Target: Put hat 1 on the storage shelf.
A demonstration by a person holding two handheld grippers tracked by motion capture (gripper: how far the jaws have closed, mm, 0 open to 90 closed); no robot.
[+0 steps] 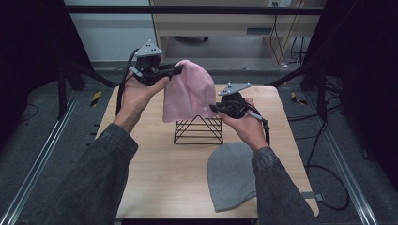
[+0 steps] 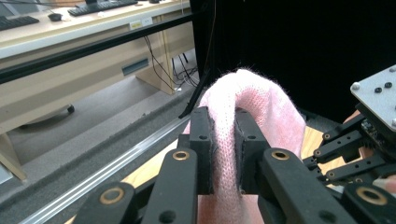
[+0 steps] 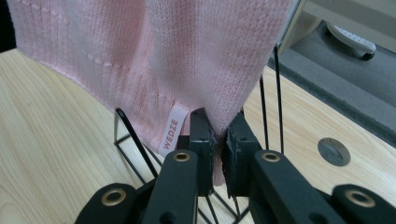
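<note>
**Inspector:** Report your grip and the position of the work.

**Operator:** My left gripper [image 1: 176, 70] is clamped on the top of the pink hat [image 1: 187, 93]; in the left gripper view a fold of knit is pinched flat between the pads. My right gripper [image 1: 217, 108] is clamped on the hat's lower edge at one corner, just beside the white label [image 3: 170, 129]. The hat hangs between the two, clear of the table [image 1: 155, 178], directly above the black wire stand [image 1: 198, 130].

**Inspector:** Other items noted?

**Operator:** A grey hat [image 1: 232, 176] lies flat on the table near me, apart from the stand and under my right forearm. Not touched.

**Inspector:** Step in hand, in your judgement?

**Operator:** Draping the pink hat over the stand's peak. To do it well, I judge I should keep both grips firm and the knit lightly taut, so the lower edge does not bunch. The wires sit very close to my right jaws, so that corner should pass outside the frame, not snag on it. I should centre the hat on the ridge, lower both hands evenly, and release only once the fabric's weight rests on the wire. Which side of the ridge the far edge will fall on, I cannot tell from here.
</note>
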